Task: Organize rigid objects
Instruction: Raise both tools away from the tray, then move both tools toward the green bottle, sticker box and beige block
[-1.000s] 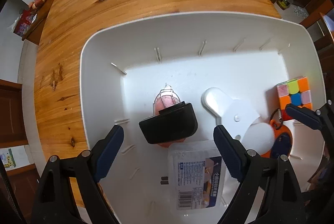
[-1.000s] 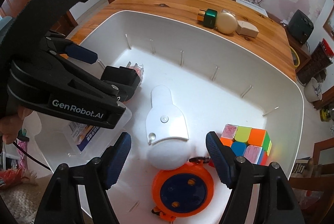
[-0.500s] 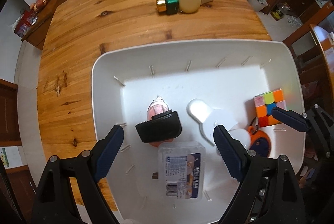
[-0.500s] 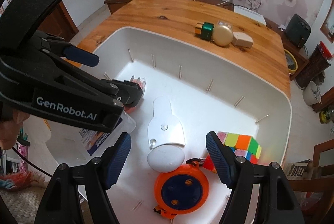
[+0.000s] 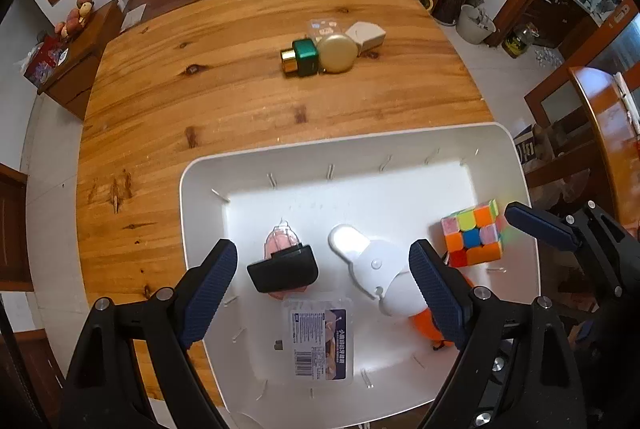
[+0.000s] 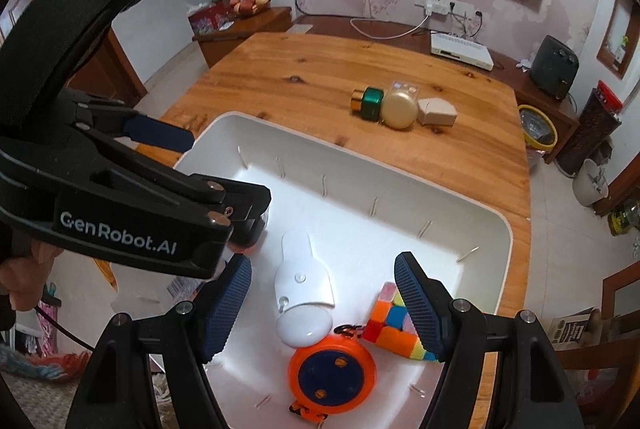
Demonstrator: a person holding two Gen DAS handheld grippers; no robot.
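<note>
Both grippers have risen above the bin [image 5: 200, 213]; the left [image 5: 324, 287] and right [image 6: 323, 303] gape wide, empty. The left's side reads "GenRobot.AI".

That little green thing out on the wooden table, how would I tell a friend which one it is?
Start at the wooden table, beyond the white bin. A short row of small items lies there. The green box sits at the row's left end, touching the round cream case; it alone is dark green, with a shiny gold cap.
</note>
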